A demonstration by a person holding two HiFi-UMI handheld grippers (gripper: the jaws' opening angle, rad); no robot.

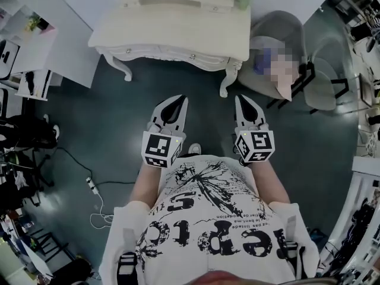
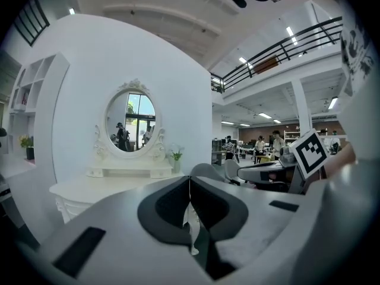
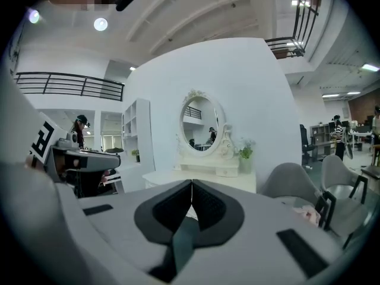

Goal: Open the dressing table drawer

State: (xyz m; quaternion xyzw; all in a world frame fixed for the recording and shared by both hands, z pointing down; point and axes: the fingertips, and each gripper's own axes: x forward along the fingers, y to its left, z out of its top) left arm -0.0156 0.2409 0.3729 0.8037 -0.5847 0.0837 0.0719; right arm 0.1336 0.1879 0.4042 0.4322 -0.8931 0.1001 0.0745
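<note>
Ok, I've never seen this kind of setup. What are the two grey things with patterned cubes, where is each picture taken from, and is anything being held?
There is no robot here. A person holds a hand-held gripper in each hand. The top-down picture comes from a camera on their head. In it the left hand-held gripper and the right hand-held gripper point toward a white dressing table, and neither touches it. The marker cube on each gripper is part of it. The other two pictures come from cameras riding on the grippers and looking along the jaws, so grey jaws fill the bottom. Both pairs of jaws are together with nothing between them. An oval mirror and a small plant stand on the table, and a grey chair sits beside it. No drawer looks pulled out yet.
</note>
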